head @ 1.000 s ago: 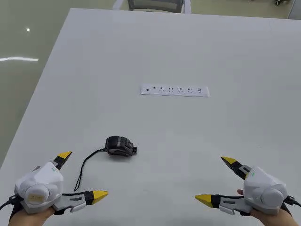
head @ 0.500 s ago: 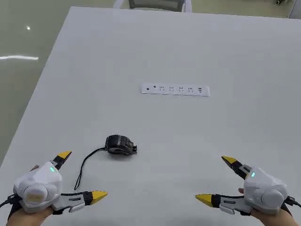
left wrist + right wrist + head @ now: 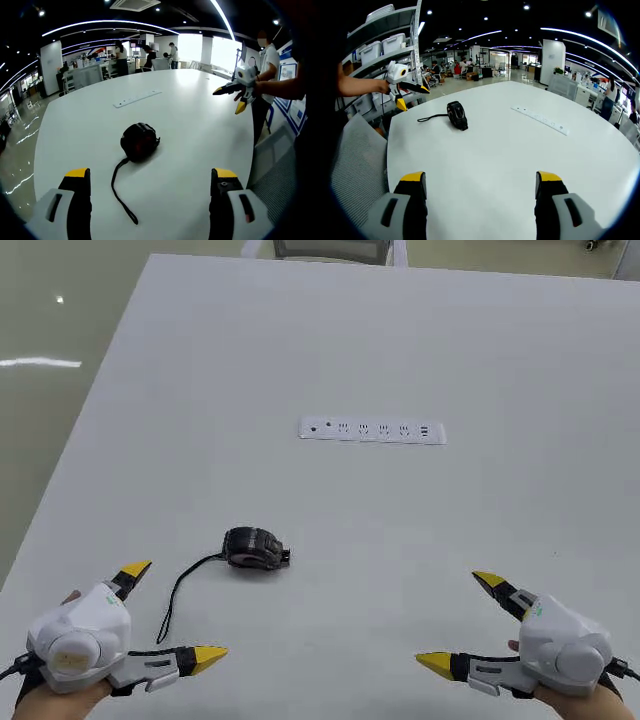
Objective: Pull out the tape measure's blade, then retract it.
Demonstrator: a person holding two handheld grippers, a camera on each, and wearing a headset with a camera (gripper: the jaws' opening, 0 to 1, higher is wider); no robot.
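A black tape measure point(image 3: 255, 549) lies on the white table point(image 3: 380, 350), its black wrist cord point(image 3: 180, 595) trailing toward the near left. The blade is inside the case. In the left gripper view the tape measure point(image 3: 139, 141) sits a short way ahead of the jaws, and in the right gripper view the tape measure point(image 3: 456, 115) lies far off to the left. My left gripper point(image 3: 173, 610) hovers open at the near left, beside the cord's end. My right gripper point(image 3: 460, 621) hovers open at the near right, holding nothing.
A white power strip point(image 3: 371, 431) lies flat across the table's middle, beyond the tape measure. The table's left edge point(image 3: 75, 450) drops to a glossy floor. A chair point(image 3: 330, 250) stands at the far end. Shelving with bins point(image 3: 380, 45) and people stand around the room.
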